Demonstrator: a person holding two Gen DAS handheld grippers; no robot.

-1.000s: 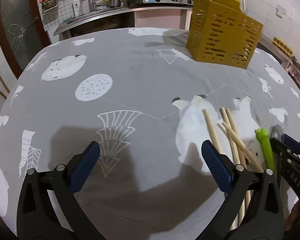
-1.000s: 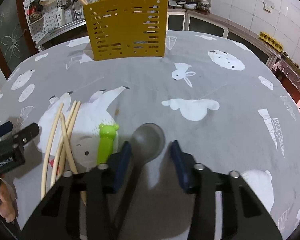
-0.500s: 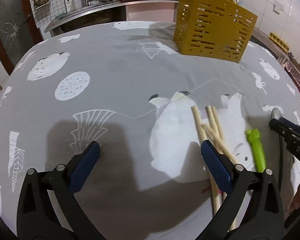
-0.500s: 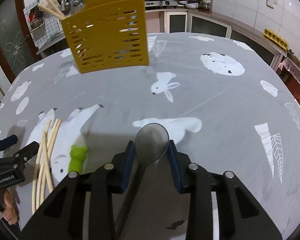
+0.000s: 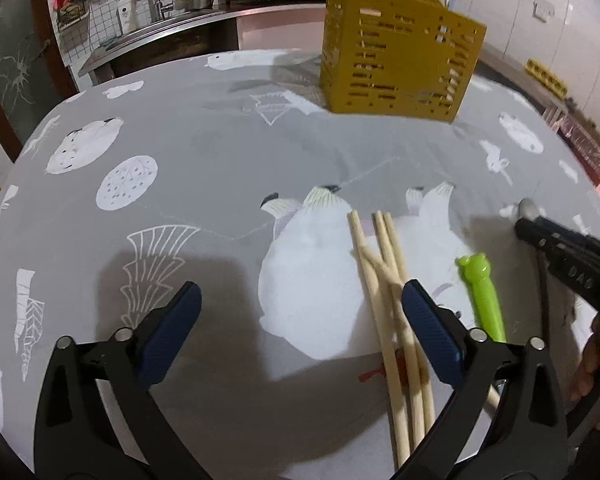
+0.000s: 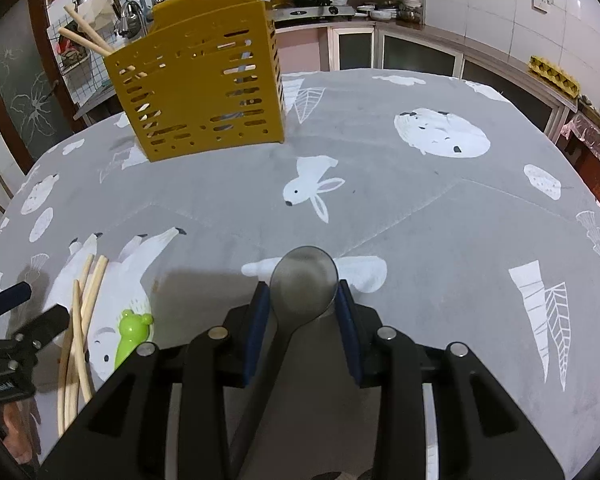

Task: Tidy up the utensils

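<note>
**Spoon gripped, chopsticks loose on the cloth**

Your right gripper (image 6: 302, 320) is clamped on a grey spoon (image 6: 303, 280) — the bowl pokes out ahead of the blue pads, the handle runs back between the fingers. Your left gripper (image 5: 300, 328) is spread wide with nothing between its pads, low over the grey patterned tablecloth (image 5: 204, 168). A bundle of wooden chopsticks (image 5: 388, 304) lies by its right finger, with a green frog-headed utensil (image 5: 482, 292) just beside them. The yellow slotted holder (image 6: 200, 88) stands upright at the far side of the table, with chopsticks already in it
</note>
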